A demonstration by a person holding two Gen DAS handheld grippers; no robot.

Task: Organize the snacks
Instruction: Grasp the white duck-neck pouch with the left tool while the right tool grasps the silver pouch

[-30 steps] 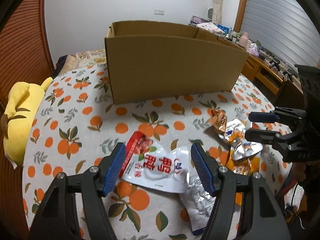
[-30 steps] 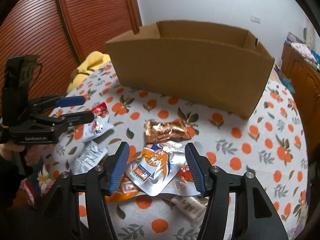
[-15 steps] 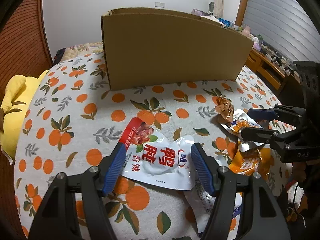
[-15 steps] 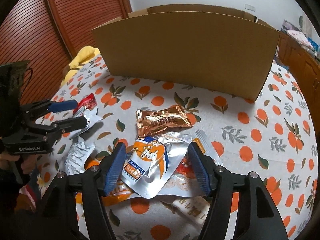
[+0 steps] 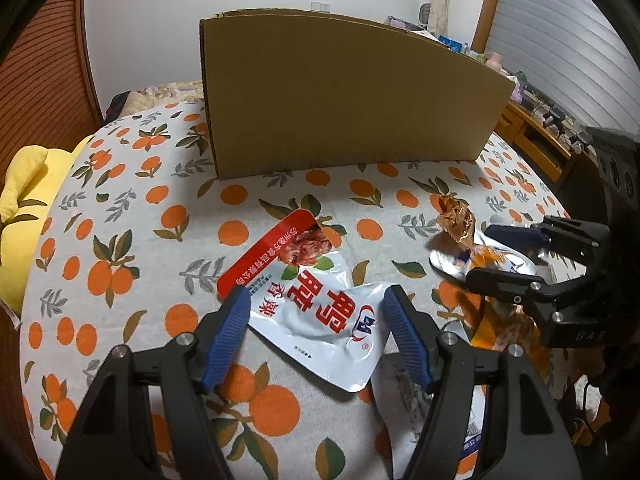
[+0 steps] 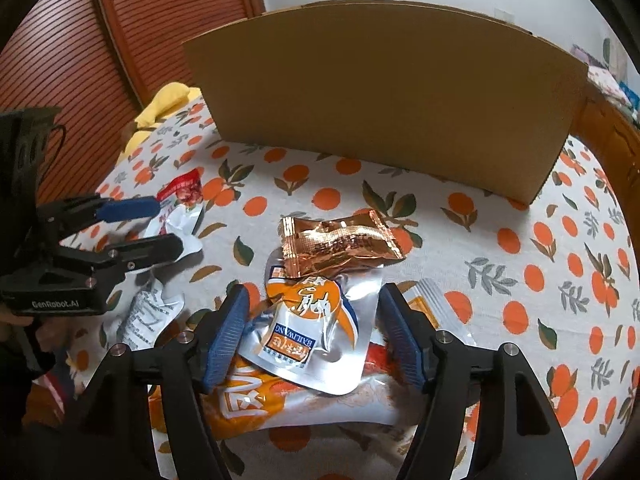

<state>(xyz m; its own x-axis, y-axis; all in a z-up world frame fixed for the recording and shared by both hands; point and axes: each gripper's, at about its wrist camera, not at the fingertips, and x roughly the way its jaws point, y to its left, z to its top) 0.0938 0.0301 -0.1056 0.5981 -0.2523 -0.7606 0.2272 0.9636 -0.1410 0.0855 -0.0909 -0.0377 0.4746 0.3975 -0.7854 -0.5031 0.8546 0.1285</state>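
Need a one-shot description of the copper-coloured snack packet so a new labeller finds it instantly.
Start at the big cardboard box on the orange-print tablecloth. In front of its long wall lies the copper foil packet, its near edge overlapping the silver pouch with the orange logo. It is the only all-metallic brown wrapper; neighbours are silver, white or orange.

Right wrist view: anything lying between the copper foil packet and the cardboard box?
Nothing. Between the copper foil packet and the cardboard box, the right wrist view shows only bare orange-print tablecloth.

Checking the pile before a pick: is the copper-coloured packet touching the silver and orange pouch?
Touching. The right wrist view shows the copper packet overlapping the silver and orange pouch's top edge.
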